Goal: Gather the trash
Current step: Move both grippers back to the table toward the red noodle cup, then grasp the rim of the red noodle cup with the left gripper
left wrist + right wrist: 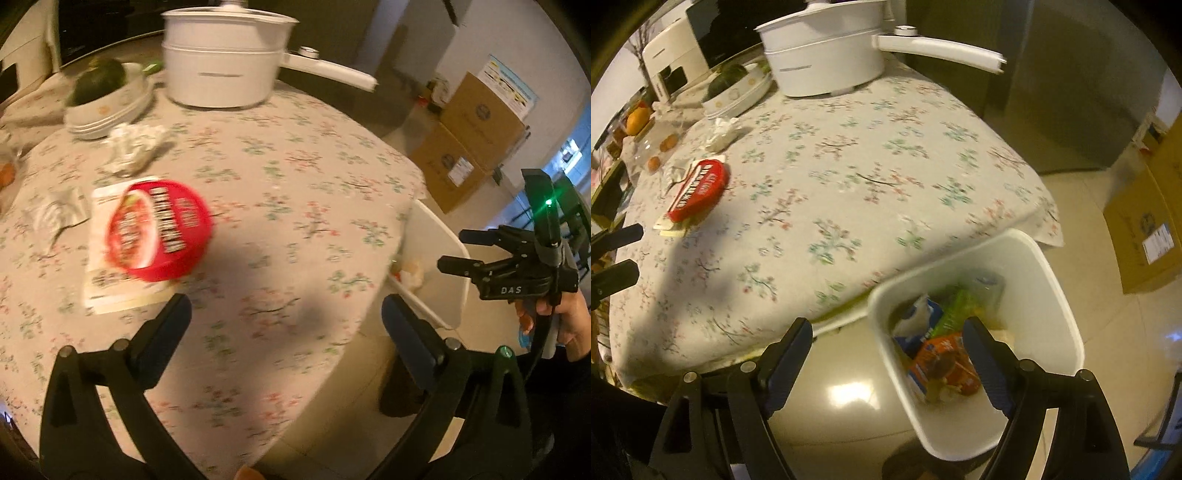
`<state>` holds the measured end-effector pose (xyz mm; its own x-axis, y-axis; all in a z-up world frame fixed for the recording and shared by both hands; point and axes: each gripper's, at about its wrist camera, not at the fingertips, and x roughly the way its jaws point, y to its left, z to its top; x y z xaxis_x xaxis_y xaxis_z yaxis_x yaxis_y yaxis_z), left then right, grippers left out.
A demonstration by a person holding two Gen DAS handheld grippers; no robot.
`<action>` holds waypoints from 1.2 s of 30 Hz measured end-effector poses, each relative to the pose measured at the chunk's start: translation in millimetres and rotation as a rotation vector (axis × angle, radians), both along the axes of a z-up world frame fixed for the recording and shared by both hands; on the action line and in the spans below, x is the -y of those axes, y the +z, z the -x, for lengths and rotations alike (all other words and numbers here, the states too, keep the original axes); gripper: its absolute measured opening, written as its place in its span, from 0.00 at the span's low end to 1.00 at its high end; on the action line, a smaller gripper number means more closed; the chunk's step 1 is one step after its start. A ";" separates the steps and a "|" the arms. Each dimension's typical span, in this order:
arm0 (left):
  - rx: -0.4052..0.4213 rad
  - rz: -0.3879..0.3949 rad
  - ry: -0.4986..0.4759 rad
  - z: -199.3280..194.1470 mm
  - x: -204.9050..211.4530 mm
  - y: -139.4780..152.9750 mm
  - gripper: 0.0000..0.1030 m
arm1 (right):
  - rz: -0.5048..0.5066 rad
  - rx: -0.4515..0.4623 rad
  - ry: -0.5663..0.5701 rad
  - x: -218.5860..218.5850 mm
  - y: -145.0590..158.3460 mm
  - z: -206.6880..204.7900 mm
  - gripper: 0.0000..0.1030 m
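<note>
A: From the left wrist, the left gripper (pixel 286 325) gapes empty over the floral tablecloth (pixel 295 184); the round red lidded container (pixel 159 230) sits ahead, likely next.

B: From the right wrist, the right gripper (pixel 886 354) hangs released and empty above the white plastic bin (pixel 1060 295), wrappers inside.

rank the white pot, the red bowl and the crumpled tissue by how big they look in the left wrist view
1. white pot
2. red bowl, nearer the camera, so its true size is unsure
3. crumpled tissue
</note>
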<state>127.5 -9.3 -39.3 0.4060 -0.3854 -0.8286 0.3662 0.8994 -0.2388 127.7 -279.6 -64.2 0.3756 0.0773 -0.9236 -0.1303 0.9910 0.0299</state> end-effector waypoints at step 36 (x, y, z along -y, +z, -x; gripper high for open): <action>0.130 -0.537 -0.002 -59.3 -10.2 -64.8 0.89 | 0.002 -0.037 0.055 -69.8 -23.0 -45.4 0.83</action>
<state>186.7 0.9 -104.0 0.5177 0.0771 -0.8521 0.3637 0.8816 0.3007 173.1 -209.8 -87.2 0.3361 0.0946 -0.9371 -0.1835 0.9825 0.0334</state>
